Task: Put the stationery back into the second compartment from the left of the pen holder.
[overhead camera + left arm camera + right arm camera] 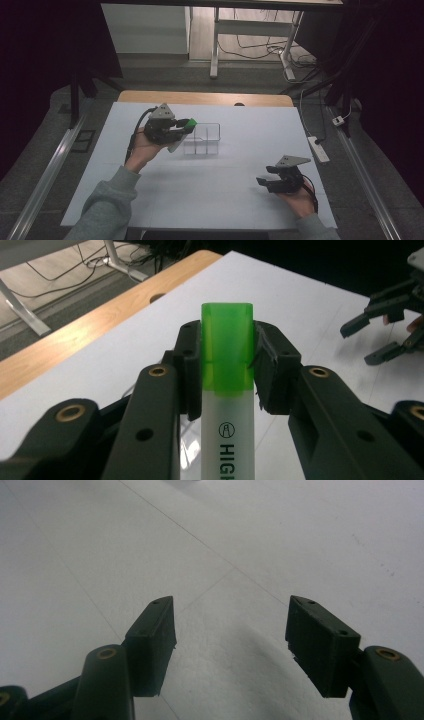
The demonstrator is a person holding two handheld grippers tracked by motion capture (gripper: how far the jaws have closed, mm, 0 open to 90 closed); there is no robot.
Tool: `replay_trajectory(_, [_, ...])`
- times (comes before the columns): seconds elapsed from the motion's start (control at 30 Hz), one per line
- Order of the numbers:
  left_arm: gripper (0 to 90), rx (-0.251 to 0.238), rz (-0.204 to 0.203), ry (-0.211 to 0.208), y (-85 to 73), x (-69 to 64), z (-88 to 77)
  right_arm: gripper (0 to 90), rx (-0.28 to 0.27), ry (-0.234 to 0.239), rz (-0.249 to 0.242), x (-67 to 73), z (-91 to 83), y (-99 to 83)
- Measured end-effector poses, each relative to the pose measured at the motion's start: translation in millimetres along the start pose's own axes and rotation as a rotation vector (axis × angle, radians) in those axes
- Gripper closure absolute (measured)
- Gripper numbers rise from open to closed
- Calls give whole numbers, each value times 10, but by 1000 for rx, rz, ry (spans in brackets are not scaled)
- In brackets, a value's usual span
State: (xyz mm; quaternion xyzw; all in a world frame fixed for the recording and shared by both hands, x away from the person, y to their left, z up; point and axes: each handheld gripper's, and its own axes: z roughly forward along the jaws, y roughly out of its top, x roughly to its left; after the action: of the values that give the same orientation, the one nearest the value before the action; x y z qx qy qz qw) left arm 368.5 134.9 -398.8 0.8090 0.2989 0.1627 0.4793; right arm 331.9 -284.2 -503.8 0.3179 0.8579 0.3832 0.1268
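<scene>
The left gripper (pixel 184 126) is closed on a highlighter (pixel 227 390) with a green cap and a white barrel, the 2 black jaws pinching it on either side just where the cap meets the barrel. In the left gripper view the highlighter points straight up the middle of the picture, cap away from the camera, and the letters "HIG" run along the barrel below a small logo. From the high view the person's left hand (pixel 142 147) holds this gripper raised over the left part of the white tabletop (pixel 215 190), its green tip right at the near-left edge of a clear plastic organizer tray (pixel 202 140) with several compartments; whether the cap touches the tray cannot be told.

The right gripper (pixel 265 180) sits low over the near-right part of the tabletop, well apart from the tray. Its jaws stand wide apart with nothing between them, and in the right gripper view bare white surface shows in the gap (pixel 230 630).
</scene>
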Motion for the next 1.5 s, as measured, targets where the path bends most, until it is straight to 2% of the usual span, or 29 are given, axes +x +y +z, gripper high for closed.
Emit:
replay_trajectory(0.37, [665,-40,13,-3,162,24,141,370,3,2,3,1,5,-2])
replay_trajectory(0.83, [665,-51,23,-17,419,85,422,367,5,1,13,-16,1,-11])
replay_trajectory(1.07, [664,-54,38,-19,458,78,542,367,6,0,12,-26,5,-20])
replay_trajectory(1.37, [664,-61,20,-20,422,170,750,367,9,1,15,-26,12,-21])
replay_trajectory(1.5, [664,-60,28,-19,416,189,847,367,13,0,16,-33,17,-27])
